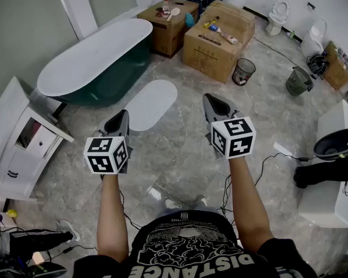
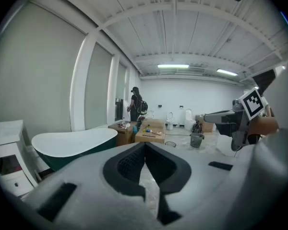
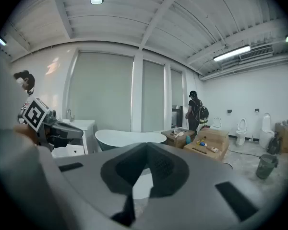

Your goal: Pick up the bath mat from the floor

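Legibly, shirt (image 1: 188,249) print reads "DISTANCE"; left gripper (image 1: 124,117) and right gripper (image 1: 209,100) jaws together, empty.

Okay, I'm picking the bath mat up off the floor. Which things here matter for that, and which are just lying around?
For the job:
- bath mat, flat on the floor
- left tool and right tool, both shut and empty

Just lying about:
- bathtub
- cardboard boxes
- wire bin
- bucket
- toilets
- white cabinet
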Demonstrator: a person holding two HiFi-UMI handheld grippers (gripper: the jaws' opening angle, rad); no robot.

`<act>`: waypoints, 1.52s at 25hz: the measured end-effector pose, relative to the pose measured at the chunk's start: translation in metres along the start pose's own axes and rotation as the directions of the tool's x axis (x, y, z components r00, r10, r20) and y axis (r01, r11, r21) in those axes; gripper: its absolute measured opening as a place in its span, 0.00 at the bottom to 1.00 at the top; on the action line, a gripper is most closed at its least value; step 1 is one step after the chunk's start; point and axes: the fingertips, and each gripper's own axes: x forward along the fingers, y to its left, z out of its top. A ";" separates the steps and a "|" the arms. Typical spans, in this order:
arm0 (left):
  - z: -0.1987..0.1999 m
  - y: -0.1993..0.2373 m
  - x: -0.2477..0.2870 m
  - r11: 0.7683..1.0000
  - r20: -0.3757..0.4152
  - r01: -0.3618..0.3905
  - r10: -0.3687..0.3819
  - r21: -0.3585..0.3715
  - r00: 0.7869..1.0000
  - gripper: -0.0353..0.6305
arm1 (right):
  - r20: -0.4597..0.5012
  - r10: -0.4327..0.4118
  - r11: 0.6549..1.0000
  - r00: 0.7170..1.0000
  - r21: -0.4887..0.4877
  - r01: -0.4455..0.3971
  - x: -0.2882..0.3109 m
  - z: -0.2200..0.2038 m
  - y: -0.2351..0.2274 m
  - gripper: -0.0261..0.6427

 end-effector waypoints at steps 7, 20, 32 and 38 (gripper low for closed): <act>-0.002 0.009 0.018 1.000 0.006 0.013 -0.013 0.008 1.000 0.06 | 0.005 -0.026 1.000 1.000 0.008 0.026 0.013 -0.002 -0.002 0.05; 0.013 0.007 0.074 0.999 0.027 -0.041 0.041 0.012 0.999 0.23 | -0.003 -0.022 0.999 1.000 0.045 0.022 0.044 -0.006 -0.058 0.19; 0.028 0.003 0.170 0.980 0.002 -0.197 0.197 -0.036 0.980 0.39 | -0.024 0.144 0.988 0.989 0.054 -0.142 0.136 -0.006 -0.149 0.32; 0.042 0.009 0.207 0.948 0.006 -0.303 0.305 -0.100 0.952 0.46 | -0.042 0.237 0.970 0.971 0.057 -0.234 0.186 -0.002 -0.196 0.41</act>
